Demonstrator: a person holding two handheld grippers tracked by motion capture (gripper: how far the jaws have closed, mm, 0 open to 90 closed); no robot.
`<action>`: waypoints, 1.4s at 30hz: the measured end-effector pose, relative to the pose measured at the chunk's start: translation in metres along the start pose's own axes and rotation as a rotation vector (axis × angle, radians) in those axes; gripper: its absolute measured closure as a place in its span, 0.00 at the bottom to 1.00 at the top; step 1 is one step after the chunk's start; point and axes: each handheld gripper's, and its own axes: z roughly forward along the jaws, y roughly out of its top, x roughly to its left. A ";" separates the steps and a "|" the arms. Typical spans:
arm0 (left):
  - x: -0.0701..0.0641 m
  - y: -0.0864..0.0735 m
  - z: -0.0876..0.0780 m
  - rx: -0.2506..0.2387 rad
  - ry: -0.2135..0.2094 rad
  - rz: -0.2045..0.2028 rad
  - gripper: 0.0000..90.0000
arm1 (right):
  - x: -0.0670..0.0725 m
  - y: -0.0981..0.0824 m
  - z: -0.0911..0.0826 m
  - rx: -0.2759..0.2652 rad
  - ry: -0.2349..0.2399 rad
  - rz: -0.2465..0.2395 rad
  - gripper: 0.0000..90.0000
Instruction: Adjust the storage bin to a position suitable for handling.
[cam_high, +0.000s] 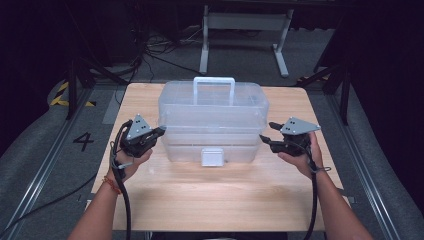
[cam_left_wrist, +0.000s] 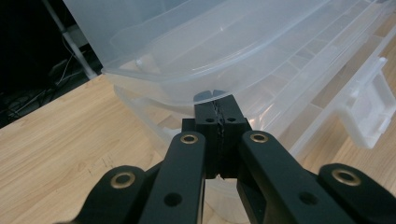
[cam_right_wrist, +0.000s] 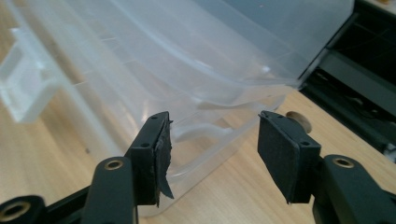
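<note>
We see a clear plastic toolbox (cam_high: 213, 122) standing near the middle of the wooden desk (cam_high: 210, 200), its white handle (cam_high: 214, 86) upright on the lid and its white latch (cam_high: 212, 156) on the front face toward the person. The left tongs (cam_high: 159, 132) meet the box's left end; in the left gripper view the left tongs (cam_left_wrist: 219, 100) have their jaws pressed together with no gap, the tips tucked just under the lid's rim (whether a thin edge of plastic is caught between them we cannot tell). The right tongs (cam_high: 267, 132) sit just beside the box's right end, and in the right gripper view the right tongs (cam_right_wrist: 212, 140) stand wide apart, holding nothing, with the corner of the box (cam_right_wrist: 187, 70) showing between and beyond the pads.
</note>
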 end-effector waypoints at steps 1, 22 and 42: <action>0.000 0.000 0.000 0.002 0.000 0.001 1.00 | -0.002 0.000 0.001 -0.009 -0.006 0.010 0.51; 0.002 0.006 -0.007 -0.026 0.019 0.006 0.97 | -0.003 0.005 0.008 -0.170 -0.088 0.052 0.64; 0.011 -0.057 -0.025 0.162 0.023 0.014 0.78 | -0.004 0.022 0.013 -0.217 -0.196 0.057 0.70</action>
